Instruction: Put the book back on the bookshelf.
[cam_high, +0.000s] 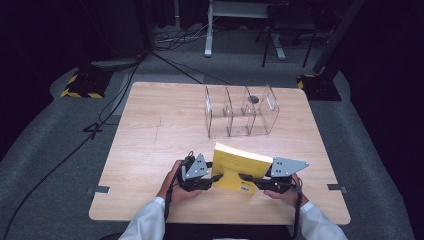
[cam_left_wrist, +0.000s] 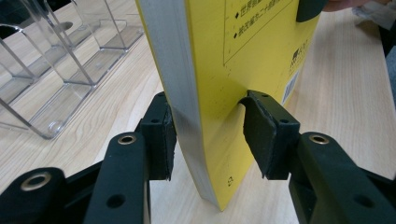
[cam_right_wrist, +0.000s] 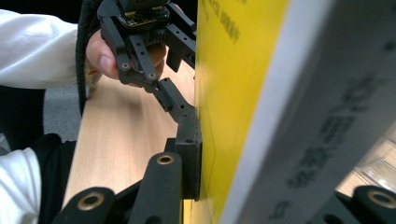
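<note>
A yellow paperback book (cam_high: 237, 170) is tilted up above the near part of the wooden table (cam_high: 150, 140), held from both sides. My left gripper (cam_high: 216, 179) is shut on its left side. In the left gripper view one pad (cam_left_wrist: 163, 135) presses the white page block while the other pad (cam_left_wrist: 261, 135) meets the yellow cover (cam_left_wrist: 233, 70). My right gripper (cam_high: 245, 177) is shut on the book's right side. In the right gripper view its pad (cam_right_wrist: 190, 154) lies flat against the cover (cam_right_wrist: 224, 93), and the spine (cam_right_wrist: 317, 116) hides the other jaw.
A clear acrylic file holder (cam_high: 242, 112) with several upright dividers stands just beyond the book; its slots (cam_left_wrist: 56, 70) lie to the left in the left gripper view. A small round hole (cam_high: 254, 99) sits behind it. The table's near edge is close below the hands.
</note>
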